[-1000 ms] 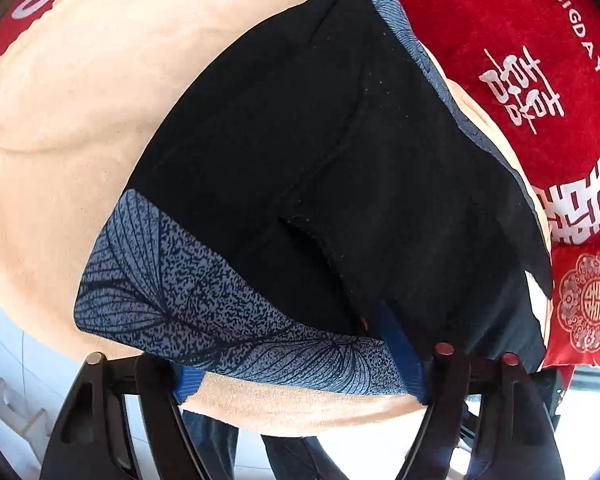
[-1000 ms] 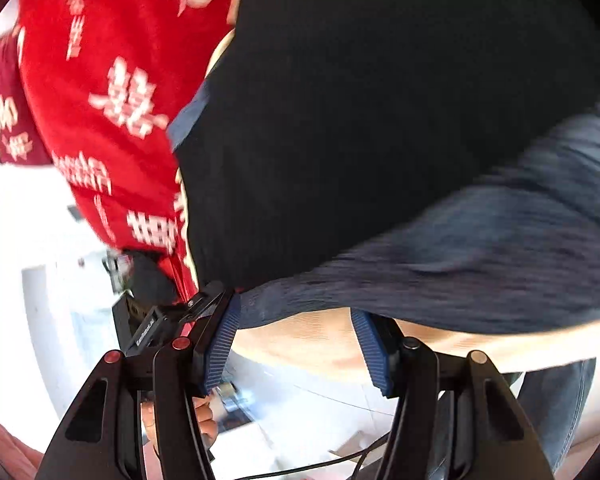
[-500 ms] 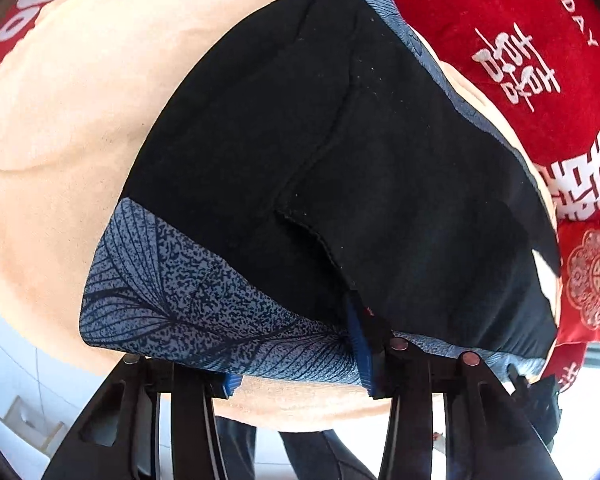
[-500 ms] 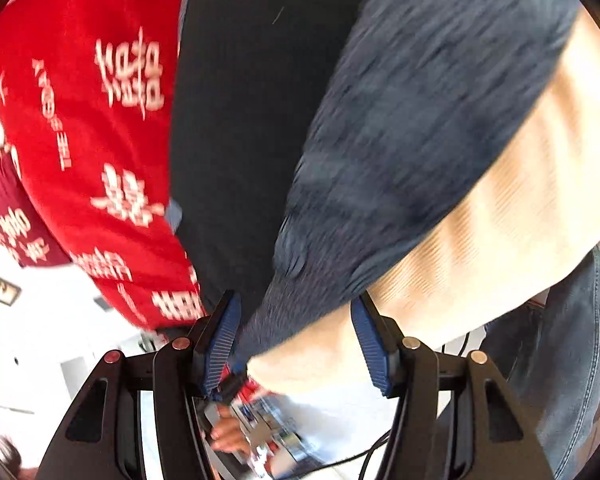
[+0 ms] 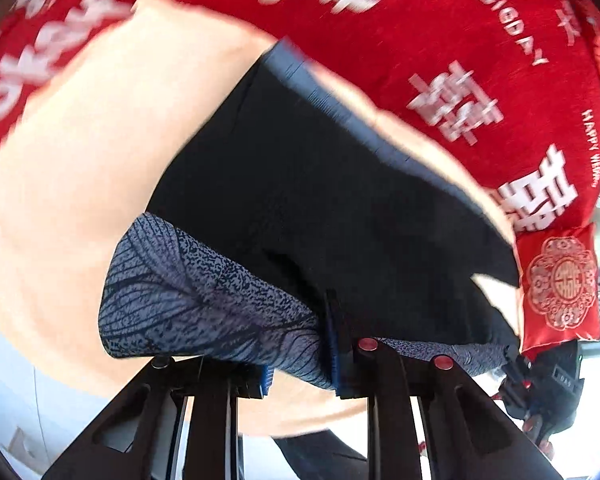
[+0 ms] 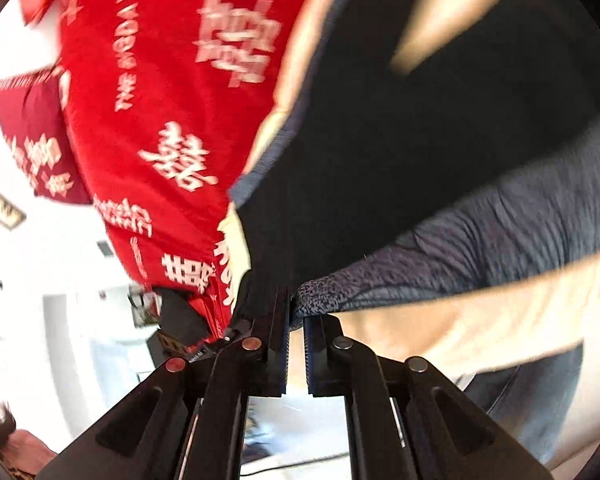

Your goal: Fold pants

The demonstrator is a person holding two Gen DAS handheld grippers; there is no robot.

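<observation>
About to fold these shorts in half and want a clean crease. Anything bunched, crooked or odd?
Nothing stands out. Both grippers, left and right, pinch the patterned hem of the black shorts, which lie fairly flat on the peach towel.

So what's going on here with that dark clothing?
A person is folding black pants spread on a peach towel over a red blanket. The left gripper and right gripper have just closed on the patterned waistband, one toward each end.
</observation>
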